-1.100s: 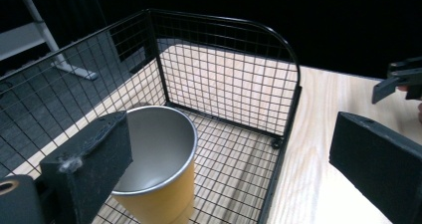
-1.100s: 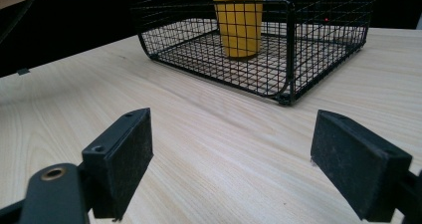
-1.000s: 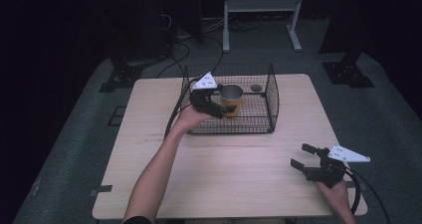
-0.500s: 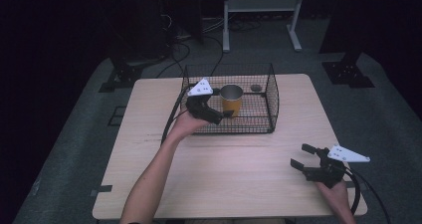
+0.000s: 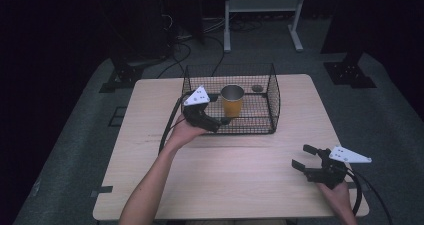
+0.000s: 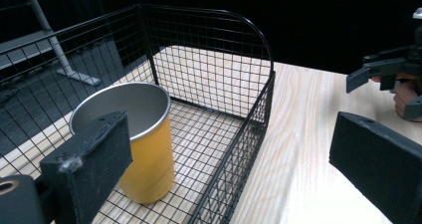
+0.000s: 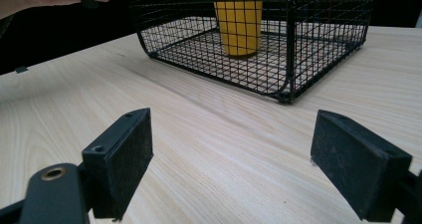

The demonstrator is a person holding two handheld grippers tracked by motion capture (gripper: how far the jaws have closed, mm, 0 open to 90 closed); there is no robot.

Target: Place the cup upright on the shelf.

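**Yellow cup stands free in the wire basket**

The yellow metal cup with a silver inside (image 5: pixel 232 101) stands upright in the black wire-mesh basket (image 5: pixel 272 92) on the pale wooden table (image 5: pixel 240 175). The left gripper (image 5: pixel 220 123) hangs at the basket's near wall, jaws wide and empty, one pad hiding part of the cup. The right gripper (image 5: pixel 304 156) rests well apart, jaws spread wide. A small dark round object (image 5: pixel 257 88) in the basket's far corner is too small to identify.
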